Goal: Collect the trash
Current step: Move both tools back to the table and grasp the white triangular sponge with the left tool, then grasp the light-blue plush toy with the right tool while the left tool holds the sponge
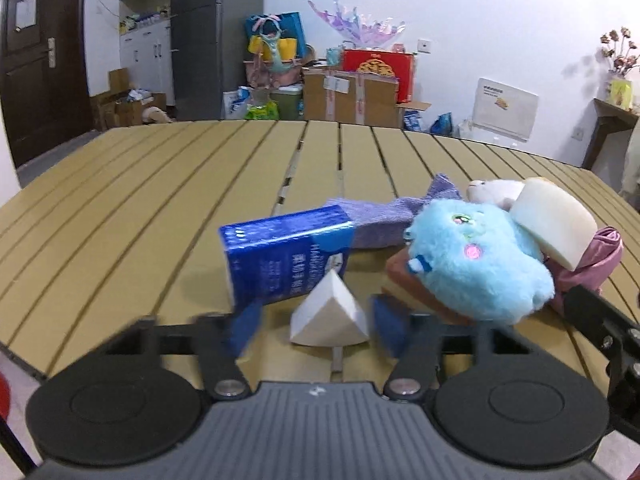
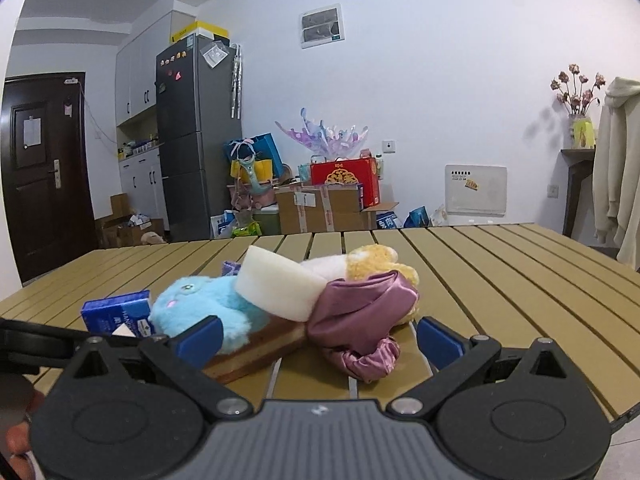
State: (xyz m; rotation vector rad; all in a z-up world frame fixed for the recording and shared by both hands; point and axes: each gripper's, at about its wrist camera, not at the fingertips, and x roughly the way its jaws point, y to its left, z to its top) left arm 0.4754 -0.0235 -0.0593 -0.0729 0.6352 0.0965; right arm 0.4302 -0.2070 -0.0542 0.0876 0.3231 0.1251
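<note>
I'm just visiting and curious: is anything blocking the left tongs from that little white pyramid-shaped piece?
Nothing visible does. The white foam wedge sits on the table right between the open left tongs. The blue tissue pack stands just behind it, and the blue plush toy lies off to its right.

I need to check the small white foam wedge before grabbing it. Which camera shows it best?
The left wrist view: the white foam wedge sits whole, between the open left tongs. The right wrist view shows only a white corner beside the blue box.

White foam wedge, blue carton, sky-blue plush, mauve satin cloth
</note>
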